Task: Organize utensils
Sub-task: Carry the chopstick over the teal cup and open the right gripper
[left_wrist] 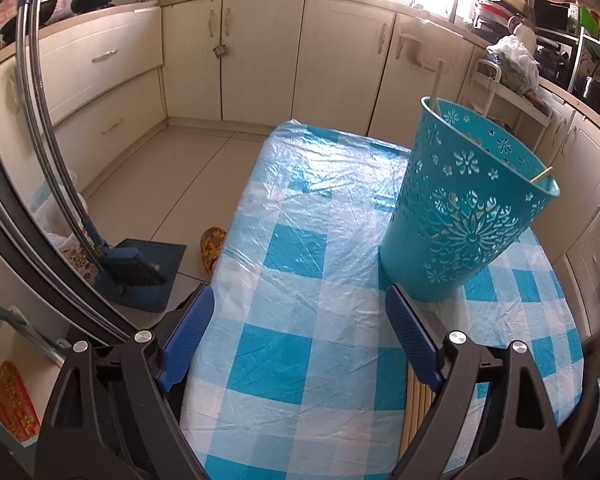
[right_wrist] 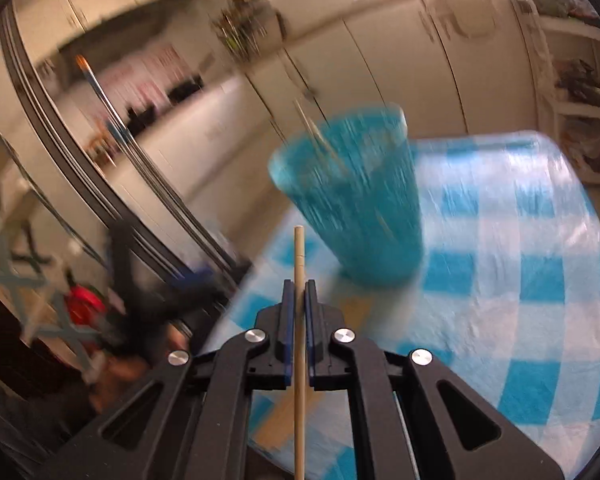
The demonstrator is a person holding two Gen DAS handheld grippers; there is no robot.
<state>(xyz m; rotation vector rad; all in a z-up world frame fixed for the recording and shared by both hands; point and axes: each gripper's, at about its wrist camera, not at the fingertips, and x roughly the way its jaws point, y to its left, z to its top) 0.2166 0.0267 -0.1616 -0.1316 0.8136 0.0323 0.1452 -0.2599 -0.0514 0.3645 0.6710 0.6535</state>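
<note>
A teal perforated utensil holder point(left_wrist: 464, 204) stands on the blue-and-white checked table point(left_wrist: 296, 264), with pale chopstick ends point(left_wrist: 437, 80) poking above its rim. My left gripper point(left_wrist: 300, 340) hovers open over the table, the holder just beyond its right finger, nothing between the pads. A bundle of bamboo chopsticks point(left_wrist: 420, 408) lies under the right finger. In the right wrist view my right gripper point(right_wrist: 299, 292) is shut on a single bamboo chopstick point(right_wrist: 299, 256), which stands up between the pads. The blurred holder point(right_wrist: 352, 196) is ahead and slightly right of it.
Cream kitchen cabinets point(left_wrist: 260, 60) line the far wall. A broom and dustpan point(left_wrist: 136, 272) and a slipper point(left_wrist: 212, 248) lie on the floor left of the table. A white rack with a plastic bag point(left_wrist: 512, 64) stands at the right. The other gripper point(right_wrist: 152, 300) appears blurred at lower left.
</note>
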